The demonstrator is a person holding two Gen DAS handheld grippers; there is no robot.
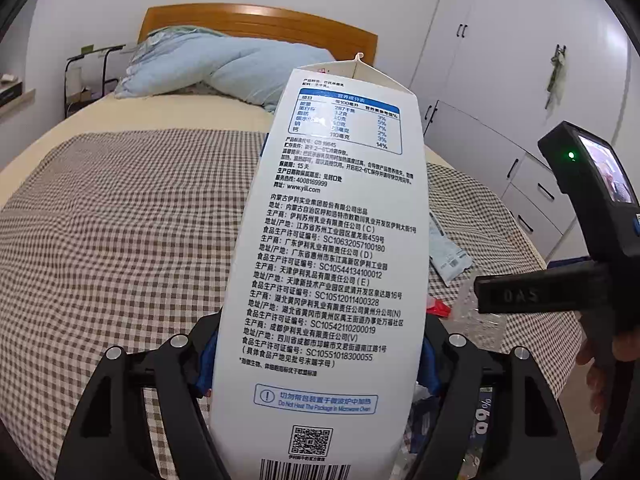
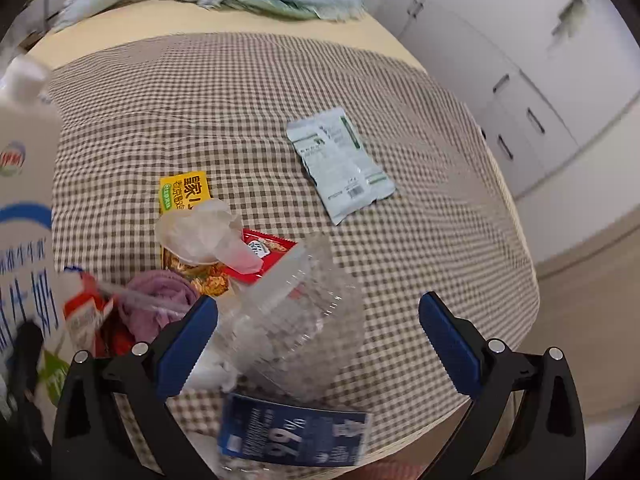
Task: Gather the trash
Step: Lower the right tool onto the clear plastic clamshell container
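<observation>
Firmly clamped in the left hand-held gripper [image 1: 316, 364], the milk carton [image 1: 320, 264] stands above the checked bedspread [image 1: 120, 240].

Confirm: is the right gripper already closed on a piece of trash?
No. The right gripper is open above the clear plastic container, its blue pads apart and touching nothing.

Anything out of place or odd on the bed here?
Yes: litter lies on the checked bedspread. A crushed clear plastic cup lies on its side among snack wrappers, a green-and-white sachet sits apart, and a blue packet lies near the foot edge. The left gripper holds an opened milk carton.
</observation>
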